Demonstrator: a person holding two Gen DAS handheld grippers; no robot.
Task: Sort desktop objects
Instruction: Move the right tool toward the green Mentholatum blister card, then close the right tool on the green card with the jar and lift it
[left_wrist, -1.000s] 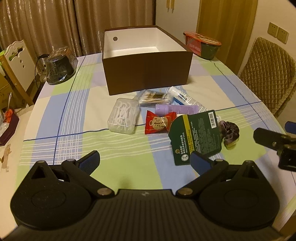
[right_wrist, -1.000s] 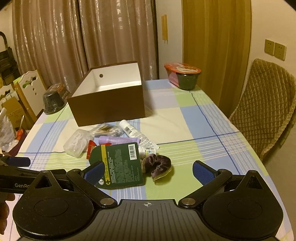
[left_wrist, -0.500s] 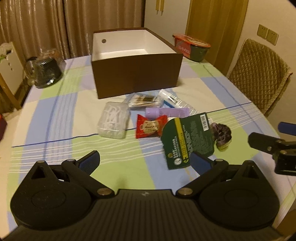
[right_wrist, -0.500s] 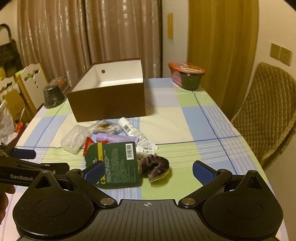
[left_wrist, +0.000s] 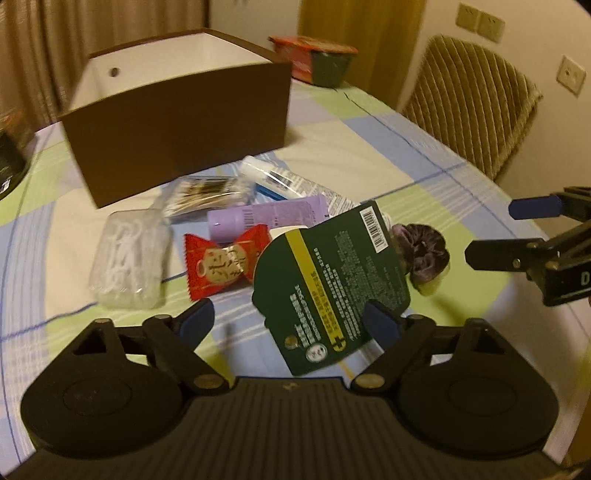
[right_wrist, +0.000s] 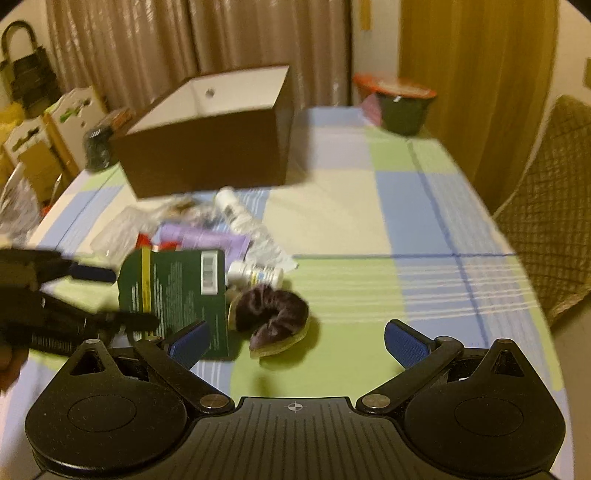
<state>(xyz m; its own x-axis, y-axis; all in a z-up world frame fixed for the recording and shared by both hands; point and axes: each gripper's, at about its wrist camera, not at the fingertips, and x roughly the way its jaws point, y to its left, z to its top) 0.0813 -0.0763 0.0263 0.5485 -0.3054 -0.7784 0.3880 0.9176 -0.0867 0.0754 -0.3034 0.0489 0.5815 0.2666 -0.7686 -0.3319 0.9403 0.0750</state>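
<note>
So the left gripper (left_wrist: 291, 323) is low over the checked cloth on the counter (left_wrist: 369, 147), and its jaws are closing but still fairly wide. Nothing is gripped. The dark green card package (left_wrist: 332, 280) lies between the blue pads (left_wrist: 197, 317), with its bottom corner poking in from about 1 o'clock, and the pads aren't pressing on it.

The rest of the pile sits past the left gripper:
- Red candy wrapper (left_wrist: 221, 264) at roughly 11 o'clock.
- Clear plastic box of white floss picks (left_wrist: 129, 258) further out toward 10.
- Lilac tube (left_wrist: 266, 218), white tube (left_wrist: 273, 177) and a bag of cotton swabs (left_wrist: 207, 192) stacked up around 12.
- Open brown box (left_wrist: 177, 129) behind all of that.

The right gripper (right_wrist: 295, 341) is wide open and empty. The purple scrunchie (right_wrist: 273, 310) sits just ahead of it at about 11 to 12 o'clock, and it isn't between the pads. The green package is at its 10 o'clock, and a small white bottle (right_wrist: 255, 275) lies just beyond the scrunchie. That view's a bit smeared.

Each gripper shows up at the edge of the other's camera.
</note>
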